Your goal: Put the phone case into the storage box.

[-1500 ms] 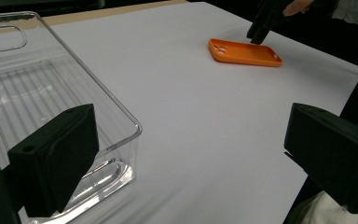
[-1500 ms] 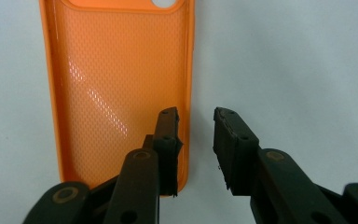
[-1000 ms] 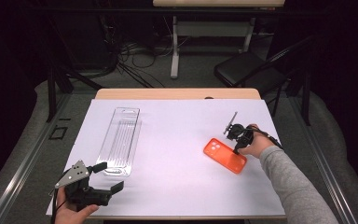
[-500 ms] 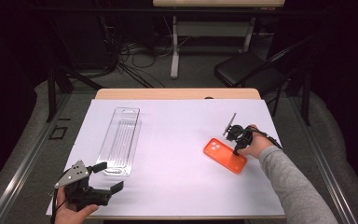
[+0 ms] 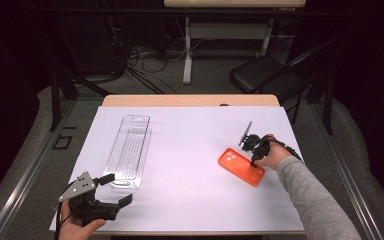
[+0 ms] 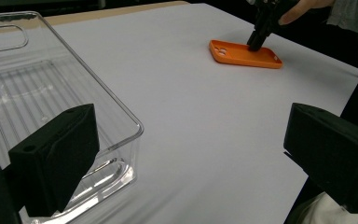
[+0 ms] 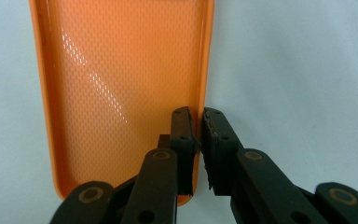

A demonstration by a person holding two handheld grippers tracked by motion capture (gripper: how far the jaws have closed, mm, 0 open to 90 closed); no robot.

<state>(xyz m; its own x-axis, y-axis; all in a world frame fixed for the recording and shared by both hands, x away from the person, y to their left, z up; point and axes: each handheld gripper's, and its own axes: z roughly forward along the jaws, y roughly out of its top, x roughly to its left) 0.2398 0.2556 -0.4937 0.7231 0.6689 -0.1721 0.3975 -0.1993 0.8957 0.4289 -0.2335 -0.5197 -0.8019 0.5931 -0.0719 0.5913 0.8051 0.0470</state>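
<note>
Jaws of the right gripper point(image 7: 196, 140) have just been closing and now pinch the side wall of the orange phone case point(image 7: 121, 88), seemingly tight. The case lies flat on the white table cover point(image 5: 190, 150), long axis running away from the jaws. Left gripper point(image 5: 111, 189) waits open beside the clear tray point(image 5: 129, 150); nothing has shifted since earlier.

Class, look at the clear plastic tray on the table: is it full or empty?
Empty. Through the clear tray the ribbed bottom and white table cover show, with nothing inside; the orange phone case lies apart on the table.
</note>
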